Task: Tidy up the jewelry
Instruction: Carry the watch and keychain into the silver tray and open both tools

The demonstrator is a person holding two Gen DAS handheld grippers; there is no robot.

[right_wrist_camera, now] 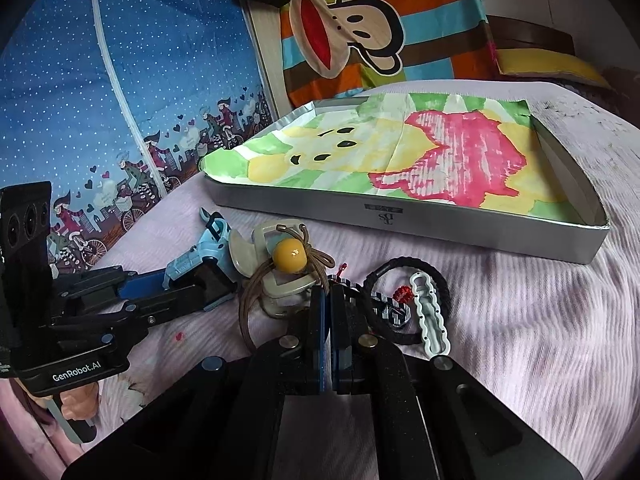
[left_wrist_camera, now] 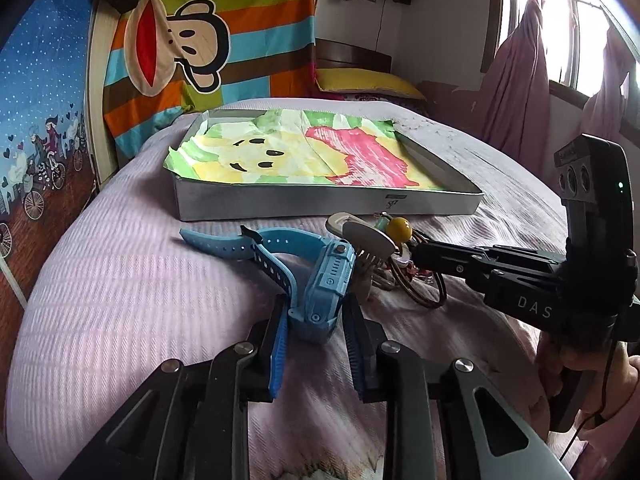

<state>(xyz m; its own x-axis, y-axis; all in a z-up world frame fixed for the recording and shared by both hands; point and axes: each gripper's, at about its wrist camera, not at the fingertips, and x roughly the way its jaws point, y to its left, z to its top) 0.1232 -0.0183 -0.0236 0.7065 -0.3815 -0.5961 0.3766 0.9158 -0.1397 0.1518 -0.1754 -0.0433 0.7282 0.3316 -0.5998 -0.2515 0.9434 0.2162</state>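
Note:
A blue watch (left_wrist_camera: 320, 296) lies on the lilac bedspread, and my left gripper (left_wrist_camera: 318, 320) is shut on its case, one blue pad on each side. The right wrist view shows that same gripper (right_wrist_camera: 196, 276) holding the watch (right_wrist_camera: 192, 258) at the left. Beside it is a small pile: a beige claw clip (right_wrist_camera: 244, 252), a brown hair tie with a yellow bead (right_wrist_camera: 290, 256), a black hair tie (right_wrist_camera: 400, 261) and a white clip (right_wrist_camera: 430, 320). My right gripper (right_wrist_camera: 331, 292) is shut with its tips in this pile (left_wrist_camera: 418, 254). I cannot tell whether anything thin is pinched.
Just behind the pile stands a shallow silver tray (left_wrist_camera: 320, 204) lined with painted paper. The bed's left edge drops off beside a blue printed curtain (right_wrist_camera: 100, 120). A striped monkey cloth (left_wrist_camera: 192, 40) hangs behind, and a yellow pillow (left_wrist_camera: 360, 80) lies at the back.

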